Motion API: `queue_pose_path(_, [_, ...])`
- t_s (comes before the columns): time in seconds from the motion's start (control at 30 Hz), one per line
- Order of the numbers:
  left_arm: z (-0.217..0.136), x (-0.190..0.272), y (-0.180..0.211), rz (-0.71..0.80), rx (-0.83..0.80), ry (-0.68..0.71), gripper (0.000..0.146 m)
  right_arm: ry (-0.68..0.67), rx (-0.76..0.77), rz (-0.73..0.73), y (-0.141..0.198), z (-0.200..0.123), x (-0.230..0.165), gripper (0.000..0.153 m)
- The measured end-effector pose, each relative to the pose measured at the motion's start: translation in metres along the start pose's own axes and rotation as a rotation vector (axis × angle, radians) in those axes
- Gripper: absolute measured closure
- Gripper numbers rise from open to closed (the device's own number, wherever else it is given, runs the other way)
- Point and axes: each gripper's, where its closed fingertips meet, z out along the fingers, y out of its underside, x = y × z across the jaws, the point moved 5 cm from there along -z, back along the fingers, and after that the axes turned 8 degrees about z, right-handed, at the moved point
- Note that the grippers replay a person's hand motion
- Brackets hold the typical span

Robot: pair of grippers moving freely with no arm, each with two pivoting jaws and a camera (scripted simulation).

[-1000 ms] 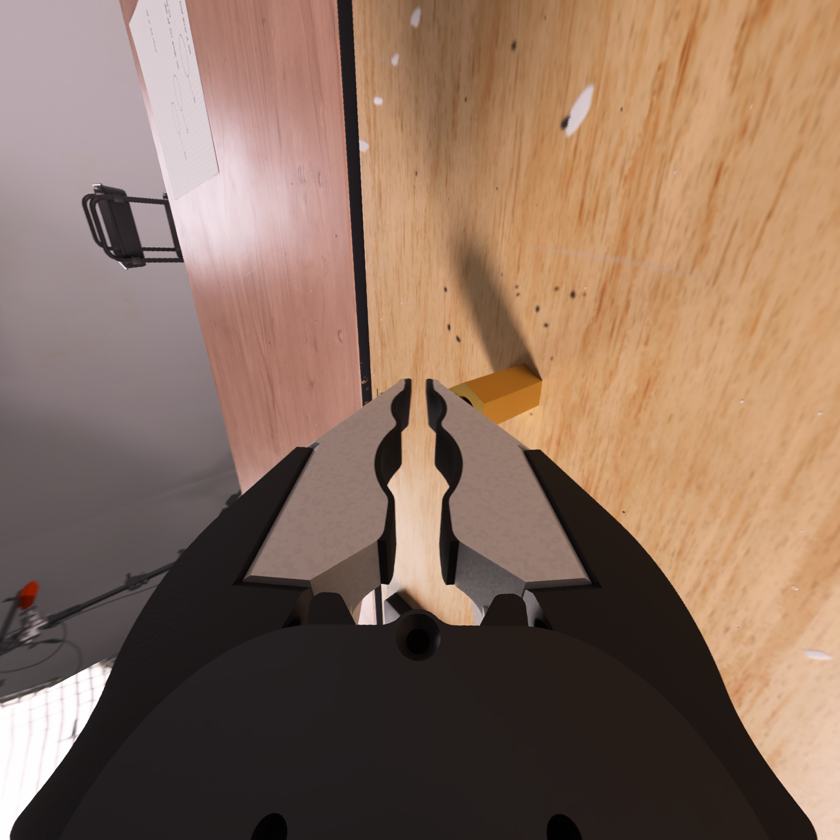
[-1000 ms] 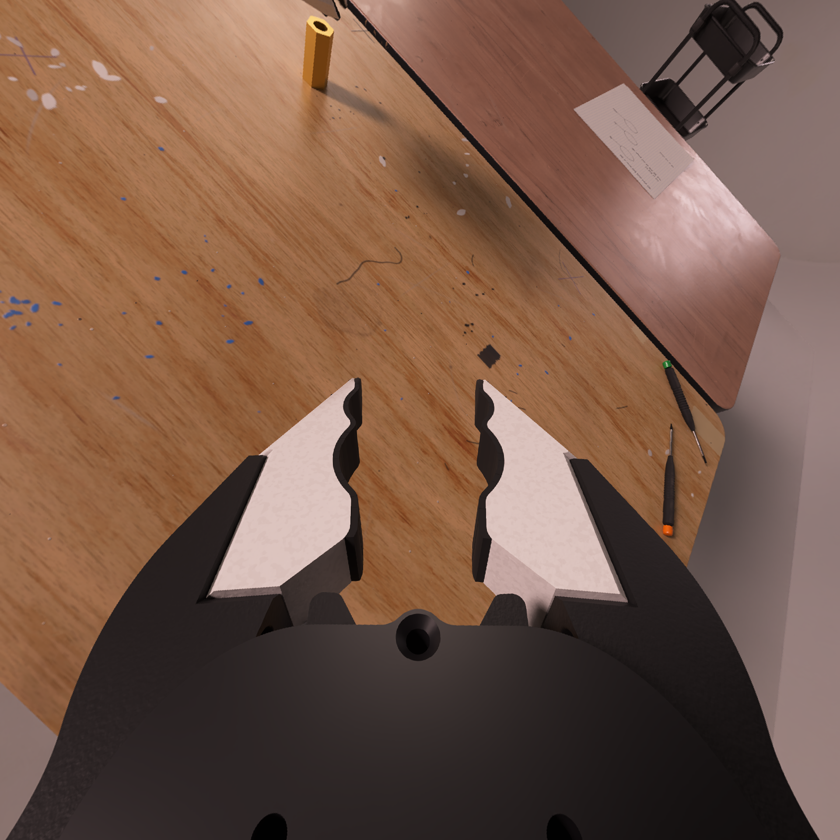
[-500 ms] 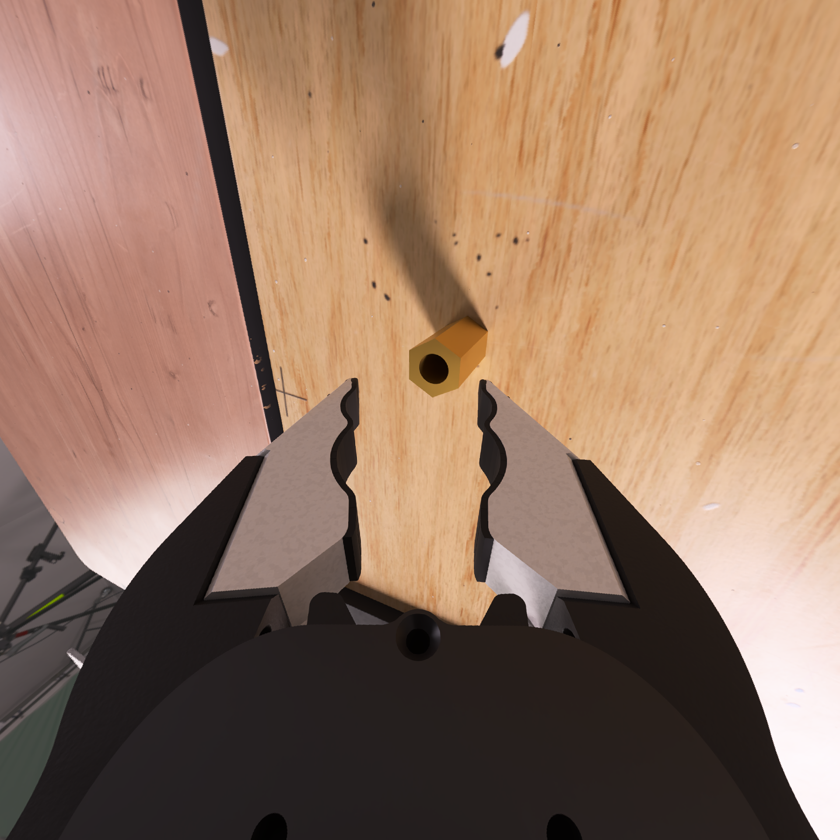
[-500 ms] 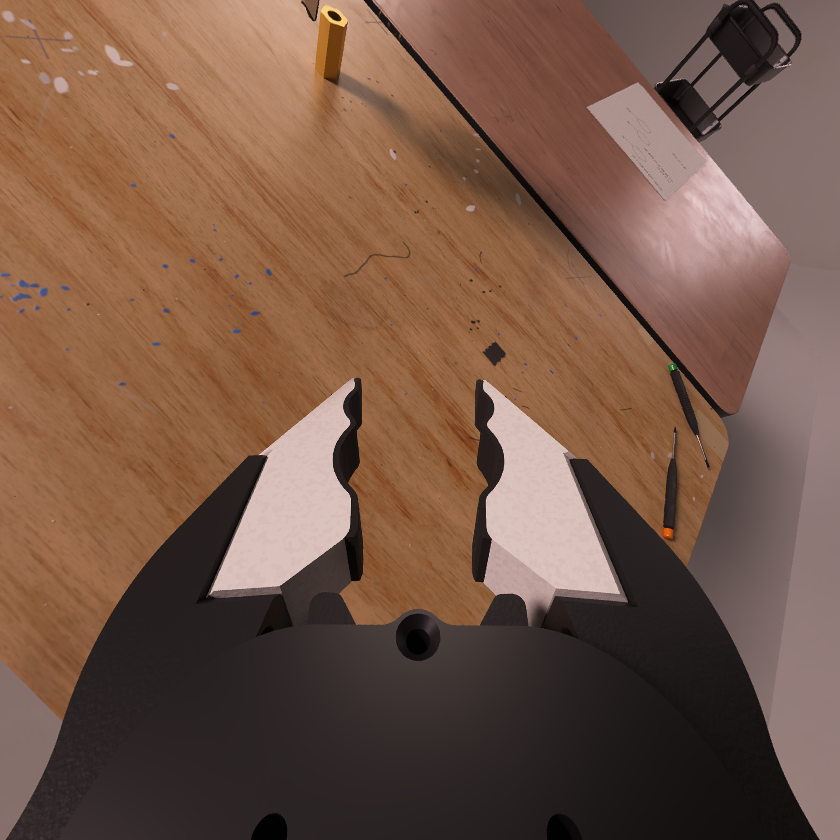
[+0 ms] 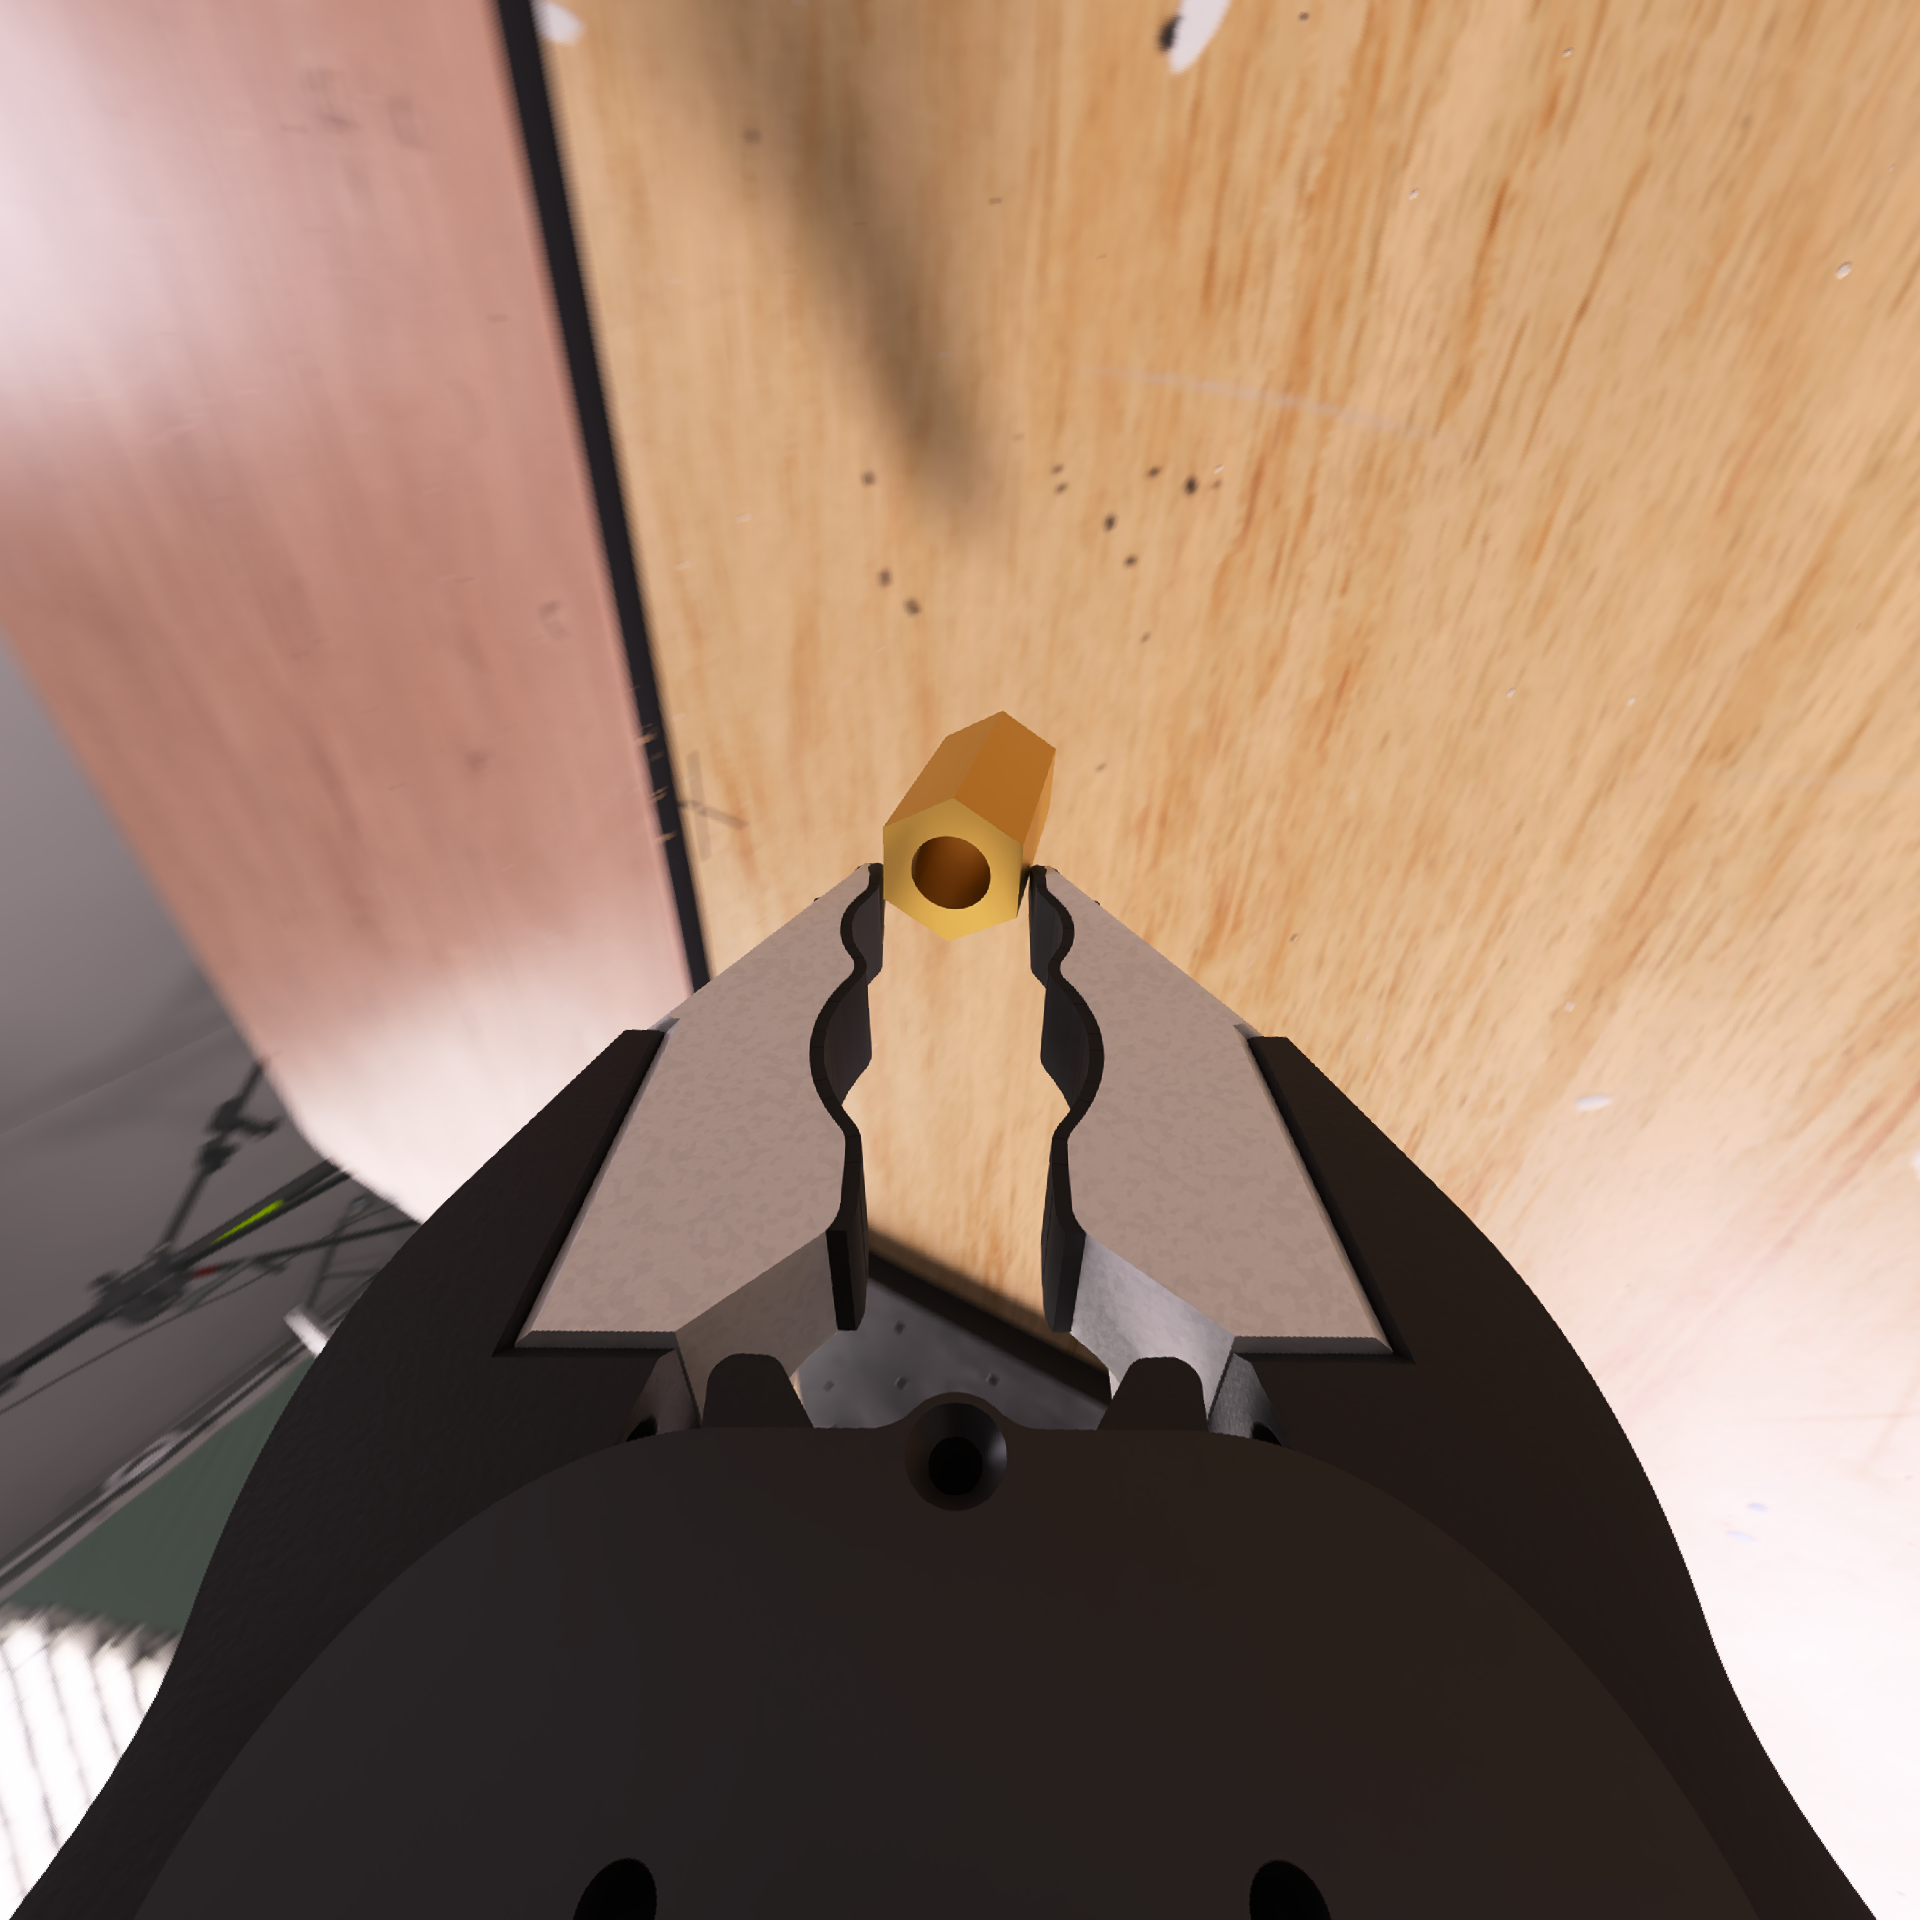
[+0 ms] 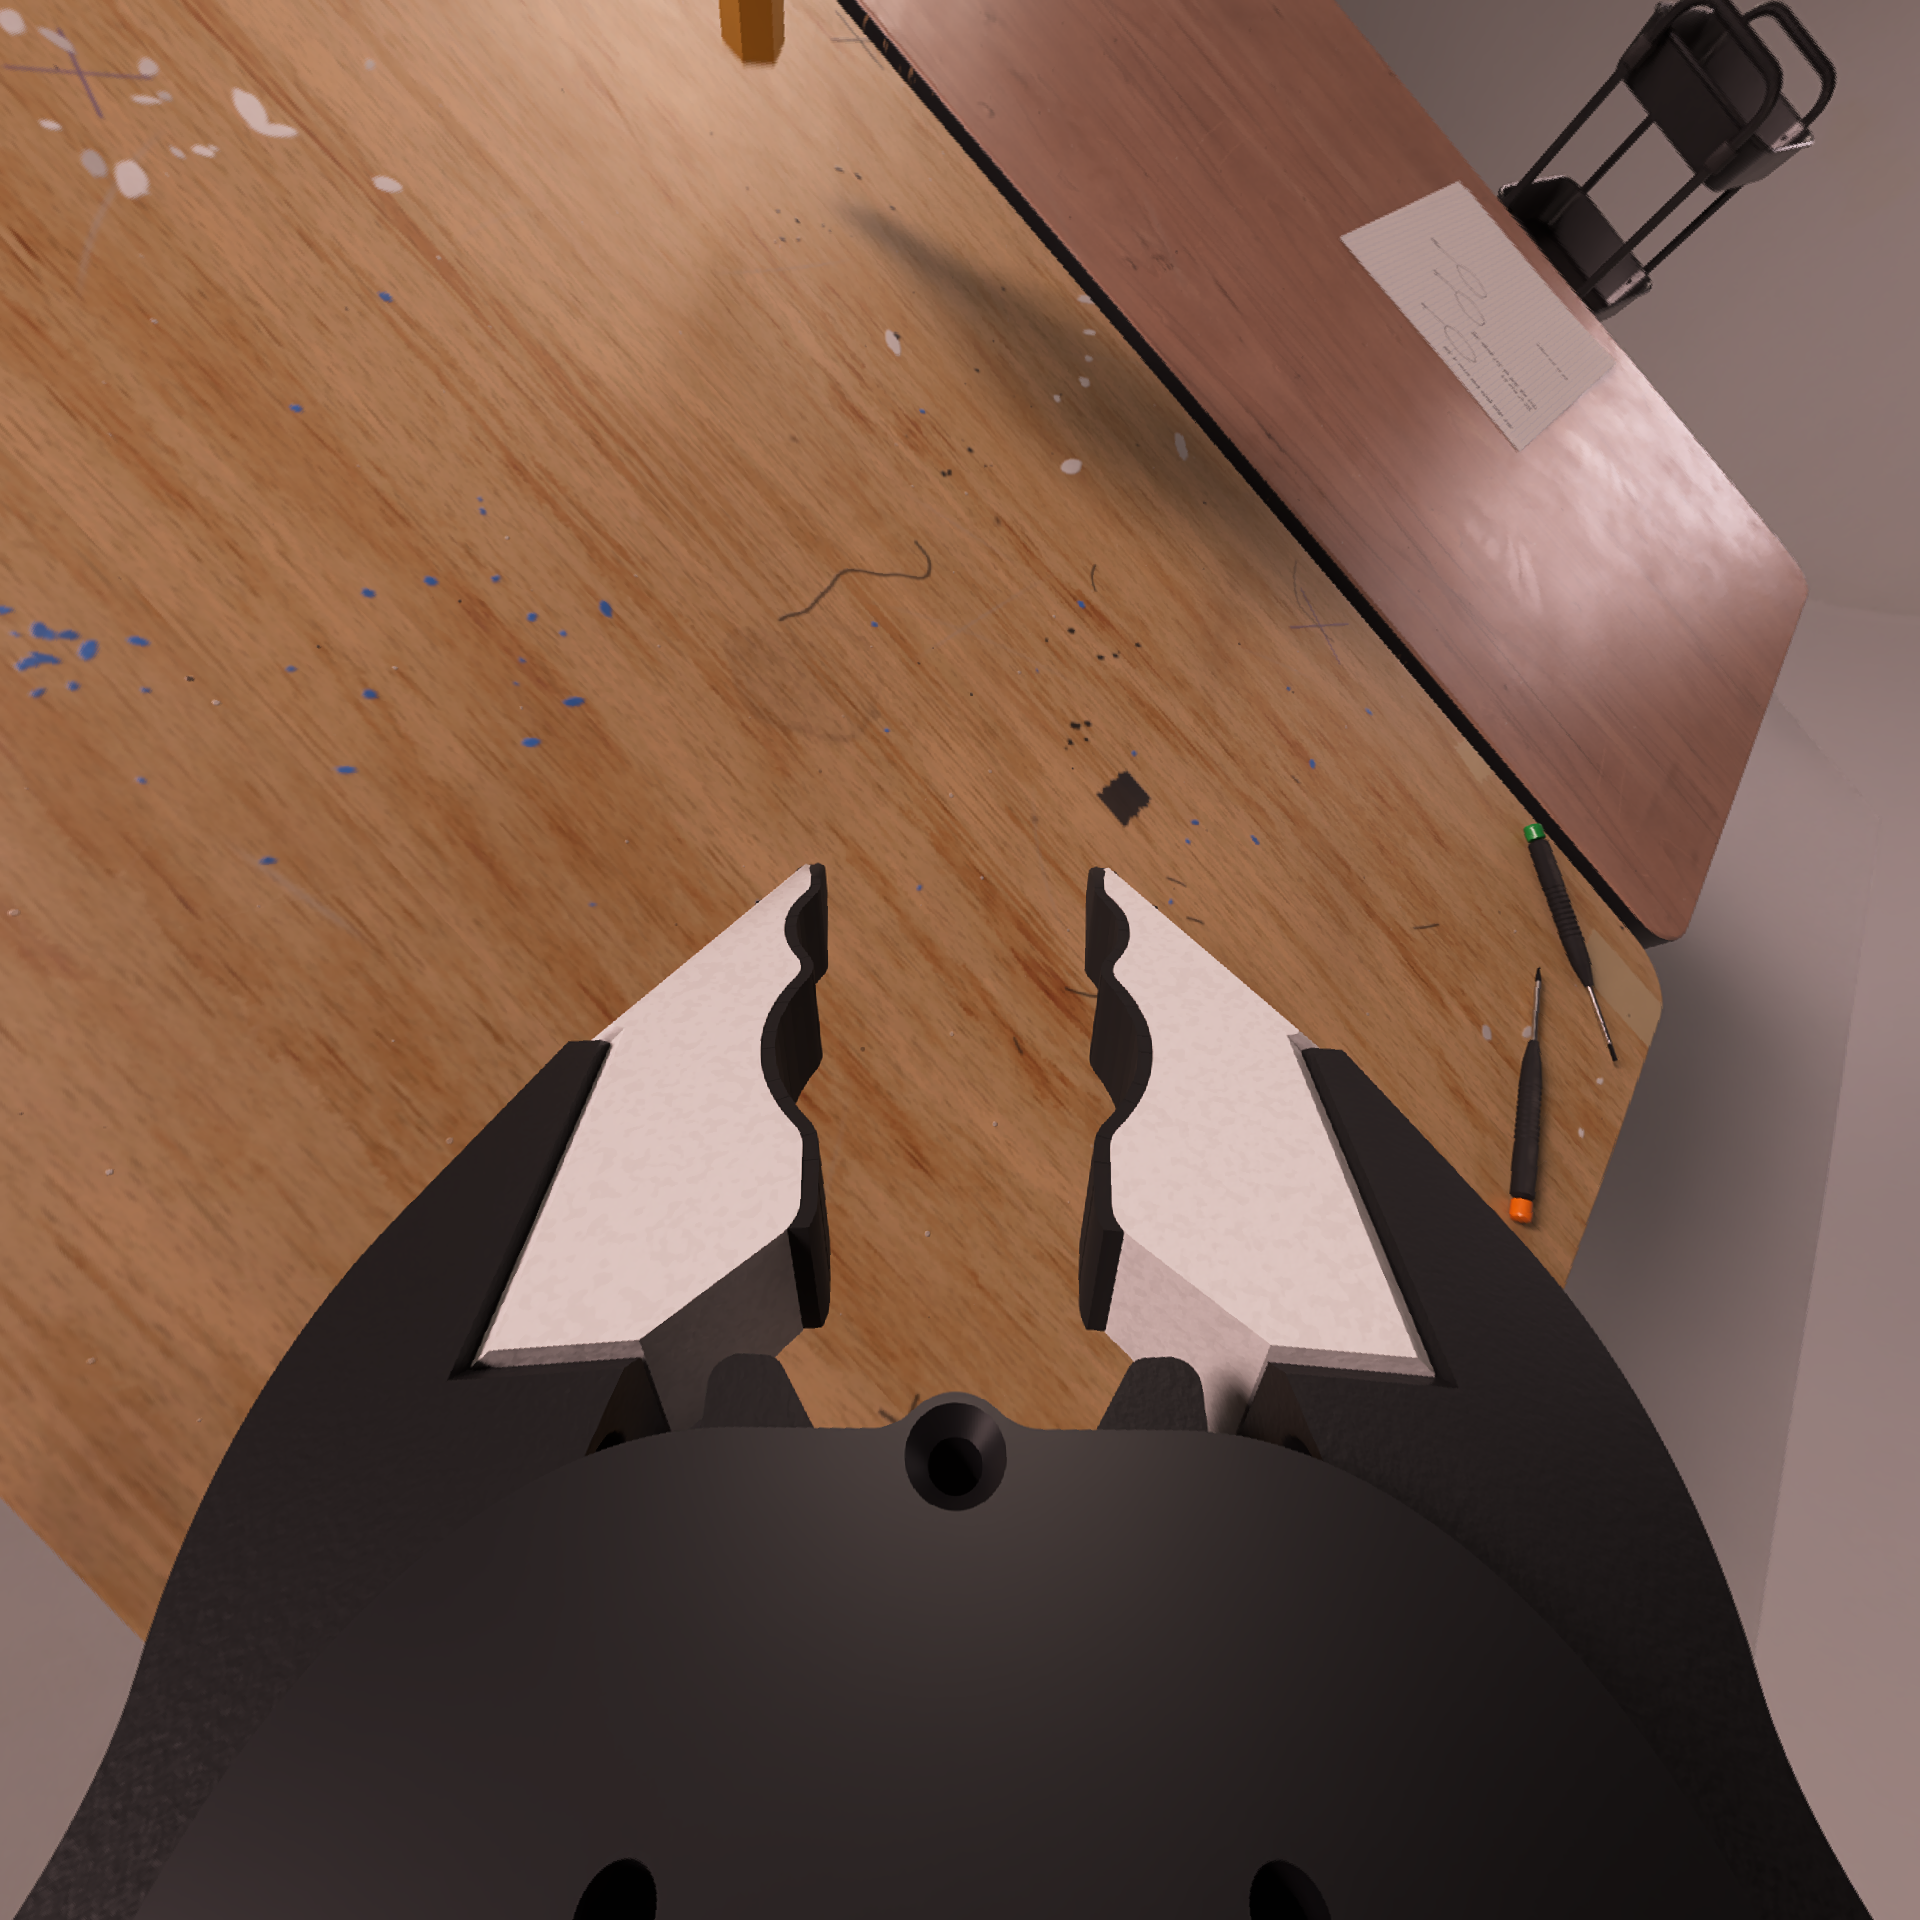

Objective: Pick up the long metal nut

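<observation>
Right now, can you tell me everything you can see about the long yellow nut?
The long metal nut is a six-sided tube, golden yellow and matte, with a round dark hole running into its near end. In the left wrist view that end faces the camera, sitting between the tips of the left hand-held gripper, whose fingers look to touch its two sides. Its far end points away over the light wooden table. The right wrist view catches only its lower part at the top edge, far from the right hand-held gripper.

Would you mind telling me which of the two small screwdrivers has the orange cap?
The orange-capped screwdriver lies nearer the right gripper at the table's corner; the green-capped screwdriver lies beyond it.
</observation>
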Motion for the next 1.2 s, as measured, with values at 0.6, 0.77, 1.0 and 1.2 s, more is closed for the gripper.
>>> queue_pose_path(0.6, [-0.219,-0.018,-0.082,-0.204,0.346,-0.45,0.119,0.109,0.113,0.002,-0.01,-0.035,0.014,0.104])
queue_pose_path(0.77, [-0.182,0.049,-0.182,-0.024,0.397,-0.247,0.119,0.144,0.156,0.042,-0.012,-0.045,0.022,0.104])
queue_pose_path(1.0, [-0.124,0.111,-0.268,-0.094,0.481,-0.167,0.119,0.129,0.211,0.065,-0.01,-0.055,0.028,0.104])
queue_pose_path(1.2, [-0.078,0.117,-0.287,-0.089,0.295,-0.433,0.119,0.142,0.209,0.082,-0.002,-0.059,0.037,0.103])
